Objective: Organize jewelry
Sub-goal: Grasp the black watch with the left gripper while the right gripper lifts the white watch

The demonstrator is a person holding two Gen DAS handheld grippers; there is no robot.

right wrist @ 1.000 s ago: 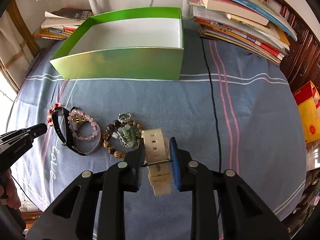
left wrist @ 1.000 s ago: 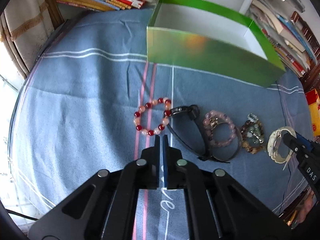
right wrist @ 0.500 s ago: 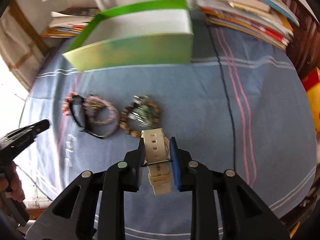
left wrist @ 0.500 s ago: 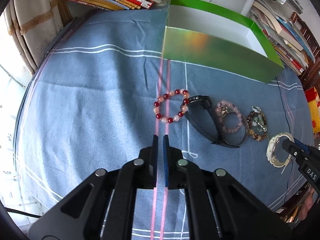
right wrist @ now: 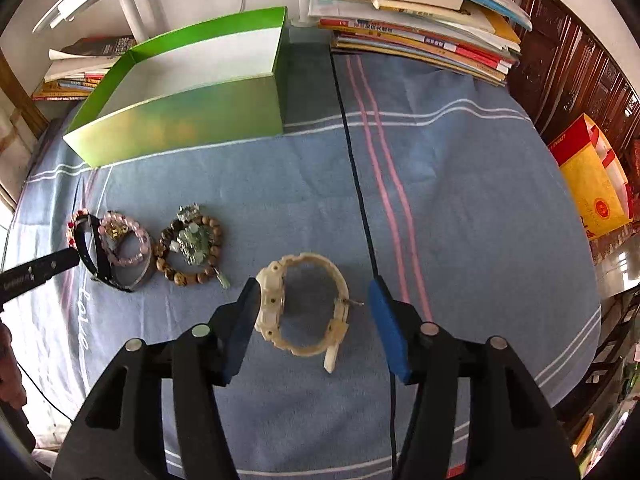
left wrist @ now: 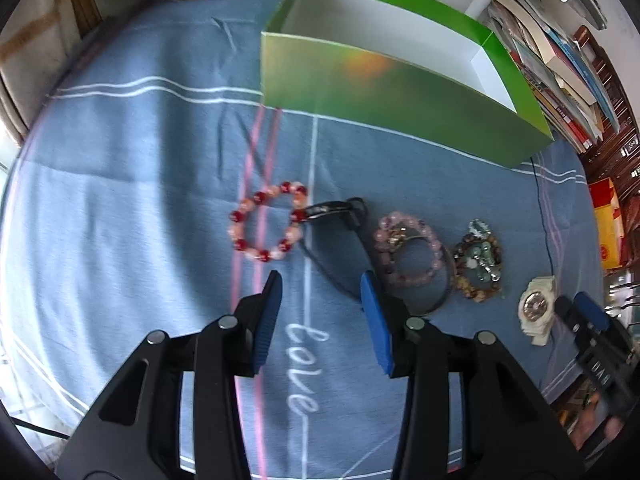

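Both tools stand spread wide above a desk (right wrist: 460,184) draped in blue striped cloth. The right hand-held gripper (right wrist: 312,304) has its blue-padded fingers apart on either side of a cream-coloured watch (right wrist: 304,308), which lies on its side on the cloth between them; the left pad sits just beside the watch case, and contact cannot be judged. The left hand-held gripper (left wrist: 320,292), fingers likewise parted and holding nothing, hangs over the cloth just short of a red-and-pink bead bracelet (left wrist: 267,226).

Next to that bracelet, in a row across the cloth, lie a black band (left wrist: 352,216), a pale pink bead bracelet (left wrist: 408,254) and a brown bead bracelet (left wrist: 478,268) with greenish charms, then the watch nearest the right tool. Behind the row stands an open green box (right wrist: 180,120) with a white interior, nothing visible inside. Stacked books (right wrist: 420,20) line the far edge, and a thin dark cable (right wrist: 360,200) runs across the cloth.
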